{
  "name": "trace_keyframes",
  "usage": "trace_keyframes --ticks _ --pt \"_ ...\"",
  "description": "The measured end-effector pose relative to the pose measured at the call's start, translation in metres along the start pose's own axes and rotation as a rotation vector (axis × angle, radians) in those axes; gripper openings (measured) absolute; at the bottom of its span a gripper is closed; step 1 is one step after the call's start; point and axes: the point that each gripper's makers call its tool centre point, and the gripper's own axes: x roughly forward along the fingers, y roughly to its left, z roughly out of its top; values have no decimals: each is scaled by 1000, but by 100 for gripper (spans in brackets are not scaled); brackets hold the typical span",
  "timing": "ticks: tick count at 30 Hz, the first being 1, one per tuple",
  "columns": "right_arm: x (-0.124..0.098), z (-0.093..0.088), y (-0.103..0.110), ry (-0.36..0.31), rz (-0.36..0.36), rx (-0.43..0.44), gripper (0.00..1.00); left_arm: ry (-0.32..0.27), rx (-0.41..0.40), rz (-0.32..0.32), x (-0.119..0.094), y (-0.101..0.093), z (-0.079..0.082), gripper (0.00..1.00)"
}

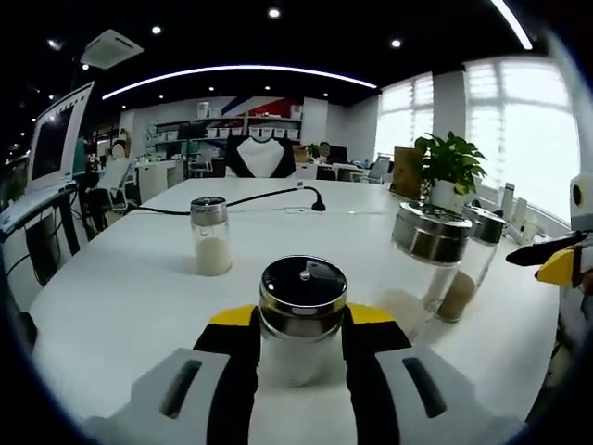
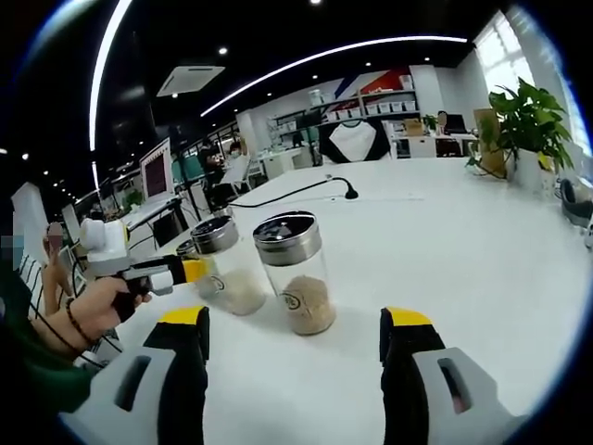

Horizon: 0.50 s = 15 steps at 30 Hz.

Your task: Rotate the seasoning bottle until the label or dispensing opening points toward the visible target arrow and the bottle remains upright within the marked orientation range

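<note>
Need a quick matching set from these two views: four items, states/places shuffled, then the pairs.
1. left gripper
2. right gripper
3. jar with brown seasoning
4. potted plant

A. open, nothing between its jaws
B. far side of the table
C. jaws on either side of a steel-lidded jar
D. stands free ahead of the open gripper

Pairs: 1-C, 2-A, 3-D, 4-B
</note>
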Motion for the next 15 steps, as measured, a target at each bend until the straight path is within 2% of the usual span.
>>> trace_keyframes --ticks 15 --pt "-2 6 -4 -29 -25 -10 77 -16 10 -40 -2 2 -1 36"
